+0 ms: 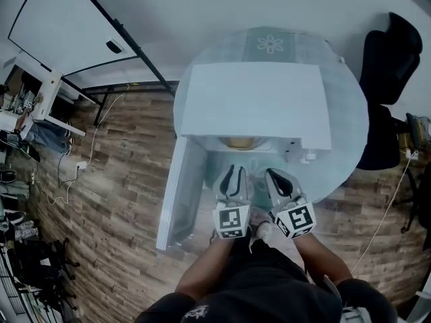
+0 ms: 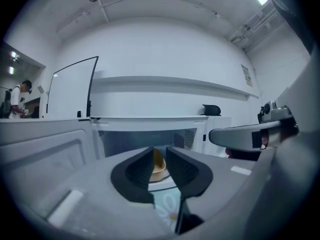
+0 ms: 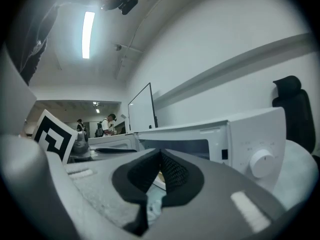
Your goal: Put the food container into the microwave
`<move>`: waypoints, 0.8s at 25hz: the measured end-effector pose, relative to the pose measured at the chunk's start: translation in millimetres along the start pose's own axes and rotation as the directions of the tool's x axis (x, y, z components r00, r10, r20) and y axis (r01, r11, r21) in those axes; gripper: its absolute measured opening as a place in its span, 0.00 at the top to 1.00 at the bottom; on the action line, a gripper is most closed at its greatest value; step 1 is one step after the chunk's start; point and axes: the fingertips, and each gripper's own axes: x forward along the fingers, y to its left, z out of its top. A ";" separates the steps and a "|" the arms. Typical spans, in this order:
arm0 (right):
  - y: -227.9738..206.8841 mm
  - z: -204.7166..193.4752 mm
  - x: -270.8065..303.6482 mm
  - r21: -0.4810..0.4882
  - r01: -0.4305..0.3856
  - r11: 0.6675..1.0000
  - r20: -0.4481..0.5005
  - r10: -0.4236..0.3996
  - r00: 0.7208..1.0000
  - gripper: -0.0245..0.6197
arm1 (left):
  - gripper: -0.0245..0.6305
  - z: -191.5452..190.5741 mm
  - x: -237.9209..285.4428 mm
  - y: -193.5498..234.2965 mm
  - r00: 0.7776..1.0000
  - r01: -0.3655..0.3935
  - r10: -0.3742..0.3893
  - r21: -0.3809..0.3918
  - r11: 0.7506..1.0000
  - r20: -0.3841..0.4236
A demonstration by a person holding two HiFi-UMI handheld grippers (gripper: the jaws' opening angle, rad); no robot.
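Observation:
A white microwave stands on a round glass table with its door swung open to the left. The tan food container sits inside the cavity, just behind the opening. Both grippers hover side by side in front of the opening, clear of the container. My left gripper has its jaws a narrow gap apart with nothing between them; in the left gripper view the container shows through that gap. On my right gripper the tips meet and hold nothing.
The microwave's dial and control panel are to the right of the cavity. A black chair stands by the table's right side. A whiteboard stands at the far left on wooden floor with cables. People stand far off.

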 end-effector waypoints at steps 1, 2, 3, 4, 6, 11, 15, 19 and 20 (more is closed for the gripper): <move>1.4 4.0 -2.3 -0.001 -0.001 1.000 0.006 0.001 1.000 0.96 | 0.88 3.1 -5.0 0.5 1.000 -0.009 0.009 -0.002 1.000 0.005; 3.2 7.7 -5.1 -0.005 -0.003 1.000 0.011 0.003 1.000 0.96 | 0.95 5.6 -10.2 -0.2 1.000 -0.012 0.012 -0.005 1.000 0.009; 5.3 11.3 -8.1 -0.011 -0.006 1.000 0.015 0.006 1.000 0.96 | 0.96 8.0 -14.9 -1.9 1.000 -0.010 0.010 -0.007 1.000 0.012; 7.7 14.8 -10.8 -0.019 -0.011 1.000 0.019 0.011 1.000 0.96 | 0.96 10.6 -18.9 -3.9 1.000 -0.008 0.008 -0.007 1.000 0.017; 14.0 21.8 -15.3 -0.035 -0.028 0.999 0.029 0.029 0.999 0.96 | 0.96 16.6 -25.6 -7.5 1.000 -0.004 0.004 -0.004 1.000 0.027; 24.7 39.2 -25.9 -0.077 -0.035 0.996 0.056 0.040 0.998 0.96 | 0.96 30.5 -40.8 -16.8 0.998 0.043 -0.043 -0.002 0.999 0.047; 29.8 53.3 -34.9 -0.093 -0.029 0.995 0.081 0.037 0.996 0.96 | 0.96 39.7 -54.9 -17.3 0.996 0.064 -0.063 -0.016 0.998 0.068; 31.8 65.5 -39.7 -0.111 -0.024 0.994 0.096 0.035 0.995 0.96 | 0.96 44.7 -60.8 -14.1 0.995 0.062 -0.061 -0.016 0.998 0.076; 32.1 67.0 -40.9 -0.114 -0.020 0.993 0.098 0.032 0.995 0.96 | 0.96 45.8 -62.0 -14.5 0.995 0.067 -0.066 -0.021 0.998 0.077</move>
